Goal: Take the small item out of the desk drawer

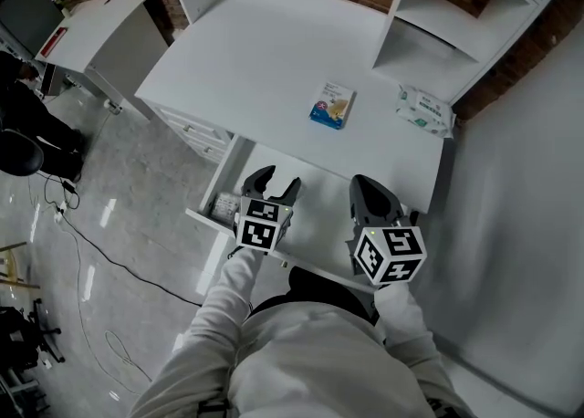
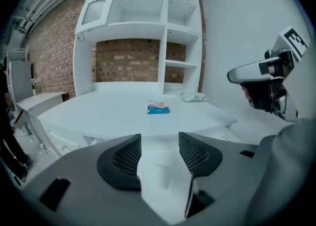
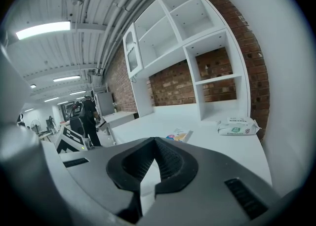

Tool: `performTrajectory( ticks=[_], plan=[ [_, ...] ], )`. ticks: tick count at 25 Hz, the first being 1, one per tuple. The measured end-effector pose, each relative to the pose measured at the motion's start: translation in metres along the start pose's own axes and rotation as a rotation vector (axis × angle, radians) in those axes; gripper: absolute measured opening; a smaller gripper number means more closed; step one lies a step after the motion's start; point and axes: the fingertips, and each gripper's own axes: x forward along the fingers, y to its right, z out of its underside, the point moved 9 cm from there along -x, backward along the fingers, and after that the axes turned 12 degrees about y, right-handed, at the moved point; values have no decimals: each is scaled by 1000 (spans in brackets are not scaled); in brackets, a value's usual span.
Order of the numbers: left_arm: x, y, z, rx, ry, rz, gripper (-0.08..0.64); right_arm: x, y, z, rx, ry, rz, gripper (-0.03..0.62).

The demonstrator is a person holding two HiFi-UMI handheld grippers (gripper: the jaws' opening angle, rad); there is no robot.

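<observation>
Small item [image 1: 222, 205], perhaps the pale thing at the left end of the open drawer [image 1: 319, 217], shows only in my head view. Both gripper views show a blue packet [image 2: 158, 108] on the desk [image 2: 108, 116]. My left gripper [image 2: 159, 145] gapes empty; my right gripper [image 3: 154, 147] is closed.

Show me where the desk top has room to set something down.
Bare desk top left of the blue packet, and the strip between it and the wipes pack. Crowded: the right corner by the shelf unit.

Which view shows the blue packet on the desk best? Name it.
Head view: the blue packet lies face-up, unobstructed. Left gripper view shows it small and edge-on; right gripper view catches it at a shallow angle.
</observation>
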Motion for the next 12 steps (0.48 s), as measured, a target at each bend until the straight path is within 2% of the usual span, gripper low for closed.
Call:
performTrajectory(
  ticks=[6, 12],
  plan=[
    [26, 1, 22, -1, -105, 47, 250, 6, 12, 3, 32, -9, 27, 28],
    [50, 1, 58, -8, -219, 52, 250, 8, 21, 8, 41, -29, 41, 28]
  ],
)
